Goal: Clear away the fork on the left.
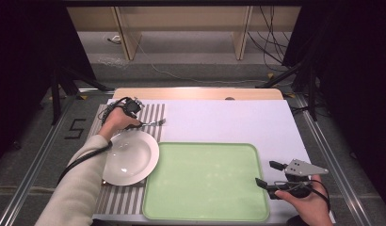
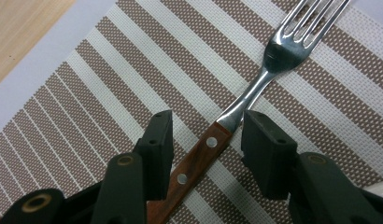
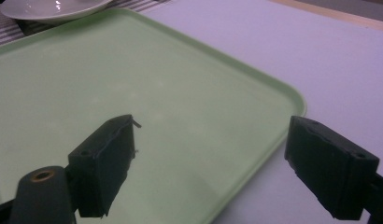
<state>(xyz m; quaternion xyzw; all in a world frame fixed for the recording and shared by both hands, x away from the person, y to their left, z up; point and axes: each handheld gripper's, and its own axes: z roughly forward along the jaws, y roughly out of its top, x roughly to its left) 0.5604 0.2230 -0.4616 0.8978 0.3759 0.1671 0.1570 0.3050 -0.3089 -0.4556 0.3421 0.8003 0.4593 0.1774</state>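
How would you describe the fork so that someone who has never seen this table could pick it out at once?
Start at the striped placemat on the table's left. At its far end, beyond the white plate, the fork lies flat on the stripes. Nothing else there has steel tines or a riveted wooden handle.

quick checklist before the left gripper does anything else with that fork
1. Left gripper open: ok, a gap shows on each side of the handle.
2. Fork between the jaws: ok, its wooden handle runs between them, the prongs pointing away.
3. Fork flat on the striped mat: ok.
4. Pads off the fork: ok, neither presses on it.
5. Plate apart from the fork: ok, it sits nearer the person on the same mat.
6. Right gripper out of the way: ok, open over the near right corner of the green tray.
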